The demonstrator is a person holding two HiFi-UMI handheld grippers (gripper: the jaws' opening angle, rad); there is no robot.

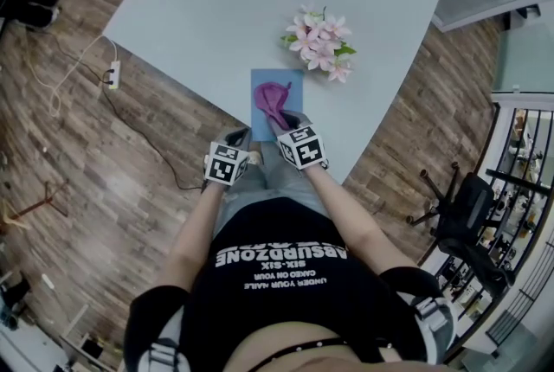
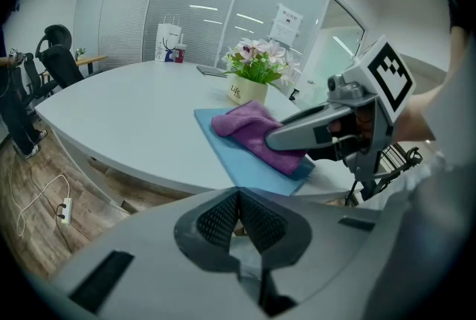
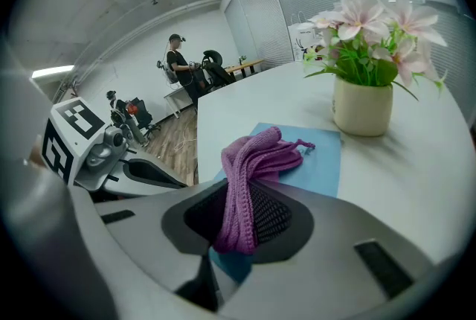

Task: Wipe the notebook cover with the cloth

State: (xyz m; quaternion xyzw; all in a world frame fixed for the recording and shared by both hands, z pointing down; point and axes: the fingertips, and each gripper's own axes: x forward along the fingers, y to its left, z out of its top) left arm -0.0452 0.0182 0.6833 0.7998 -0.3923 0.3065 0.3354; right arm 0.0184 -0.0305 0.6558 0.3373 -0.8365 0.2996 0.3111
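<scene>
Between right gripper [image 3: 243, 216] jaws: cloth [image 3: 256, 158]; pinch unseen from head view.

"ABSURDZONE SIX-SIX" on black shirt [image 1: 281, 275]; "Life" on flower pot [image 2: 246, 91]

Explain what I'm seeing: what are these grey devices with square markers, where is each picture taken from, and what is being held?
There is no robot. A person holds a two-fingered gripper in each hand. The head view looks down from a camera on the person's head. Each gripper view comes from a camera riding on that gripper, looking along its fingers. On the pale table lies a blue notebook with a purple cloth bunched on it, beside a pot of pink flowers. The right gripper is shut on the cloth. The left gripper is shut and empty.
</scene>
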